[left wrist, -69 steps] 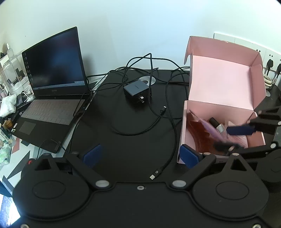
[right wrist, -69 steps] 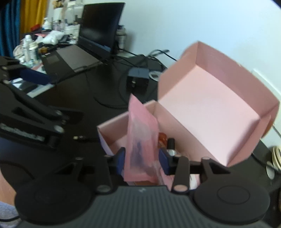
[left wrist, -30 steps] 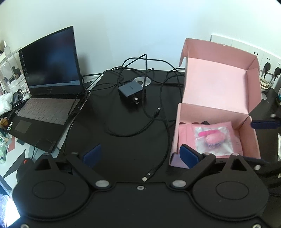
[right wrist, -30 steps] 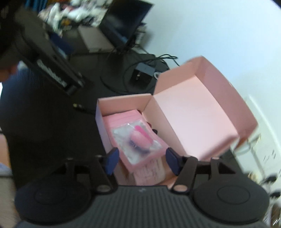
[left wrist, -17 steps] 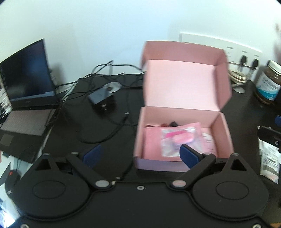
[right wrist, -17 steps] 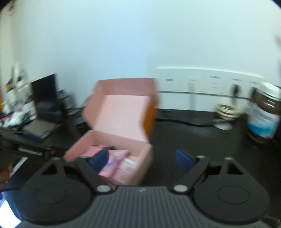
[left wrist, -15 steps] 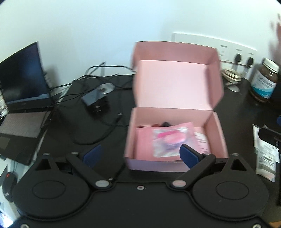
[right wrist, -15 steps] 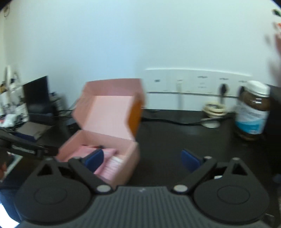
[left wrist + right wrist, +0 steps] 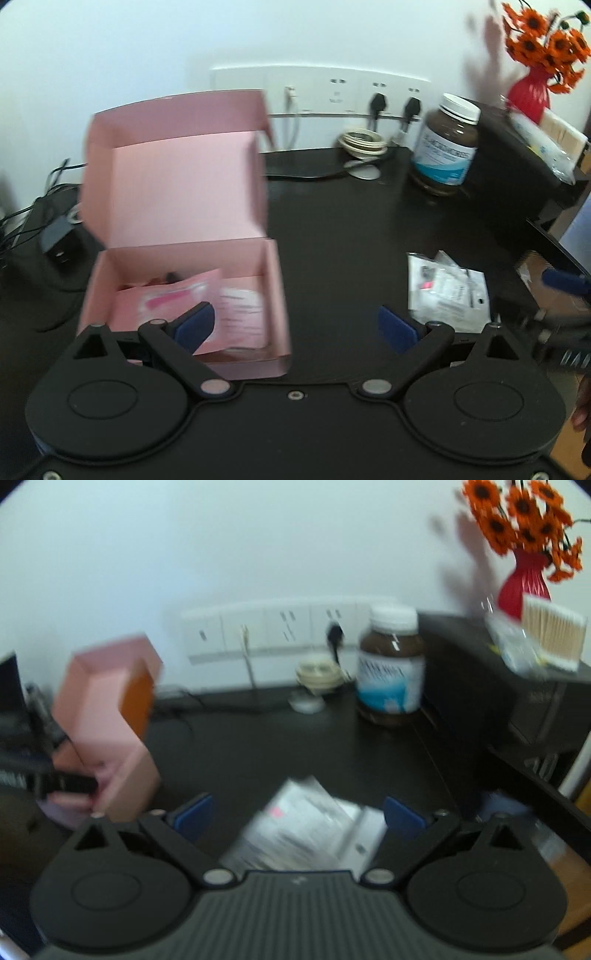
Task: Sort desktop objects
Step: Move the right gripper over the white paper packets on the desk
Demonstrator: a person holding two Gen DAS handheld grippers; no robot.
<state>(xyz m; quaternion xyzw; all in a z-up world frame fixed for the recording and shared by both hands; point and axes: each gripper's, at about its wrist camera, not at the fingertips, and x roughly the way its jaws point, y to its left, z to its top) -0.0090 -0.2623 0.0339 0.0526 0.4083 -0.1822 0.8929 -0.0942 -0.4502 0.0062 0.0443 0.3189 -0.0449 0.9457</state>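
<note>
The open pink box [image 9: 275, 291] stands at the left with its lid up. A pink packet [image 9: 173, 299] and a white leaflet [image 9: 240, 314] lie inside it. My left gripper [image 9: 295, 326] is open and empty, its left finger over the box's front right part. A pile of clear plastic packets [image 9: 447, 291] lies on the black desk to the right. My right gripper [image 9: 298, 816] hovers just before these packets [image 9: 306, 834]. Its jaws are wide and still opening, and the packets lie between and below the pads, which do not press on them. The pink box [image 9: 107, 716] sits far left in the blurred right wrist view.
A brown jar with a white cap [image 9: 447, 147] stands at the back right by wall sockets [image 9: 332, 88] and a coiled cable [image 9: 364, 142]. A red vase of orange flowers [image 9: 528, 92] tops a black raised stand [image 9: 517, 166]. A black charger [image 9: 59, 240] lies left of the box.
My right gripper let the pink packet go into the box, opened wide and swung right to the clear packets. My left gripper also moved right, so the laptop has left its view.
</note>
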